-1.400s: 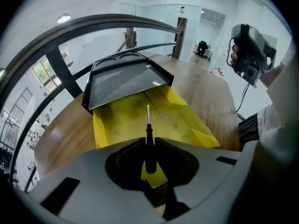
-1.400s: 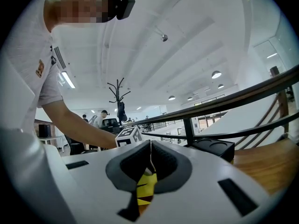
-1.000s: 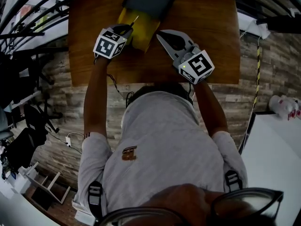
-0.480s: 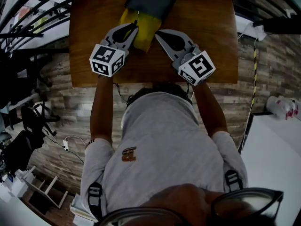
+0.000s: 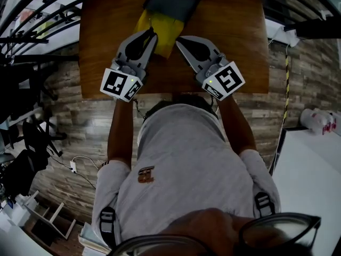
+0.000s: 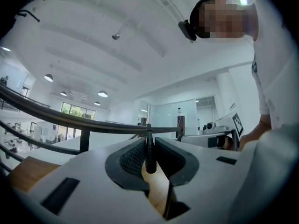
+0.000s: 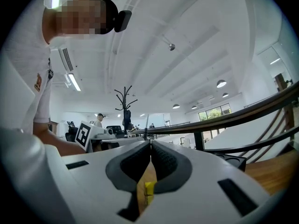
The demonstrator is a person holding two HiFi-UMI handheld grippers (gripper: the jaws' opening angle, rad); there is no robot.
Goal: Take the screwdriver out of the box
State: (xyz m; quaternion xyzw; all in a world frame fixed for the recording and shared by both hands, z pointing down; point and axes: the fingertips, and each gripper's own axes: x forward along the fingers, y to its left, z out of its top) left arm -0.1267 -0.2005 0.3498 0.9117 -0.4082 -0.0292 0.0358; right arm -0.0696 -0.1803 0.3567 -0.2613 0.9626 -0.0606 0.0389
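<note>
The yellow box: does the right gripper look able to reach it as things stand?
Probably yes: the right gripper lies just beside the yellow box with nothing between, and the left gripper, shut on the screwdriver, sits at the box's other side.

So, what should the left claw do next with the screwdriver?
Probably carry it sideways, away from the yellow box, and lower it onto the bare wooden table. The left claw is shut on the thin shaft of the screwdriver, and in the head view it hangs over the box.
</note>
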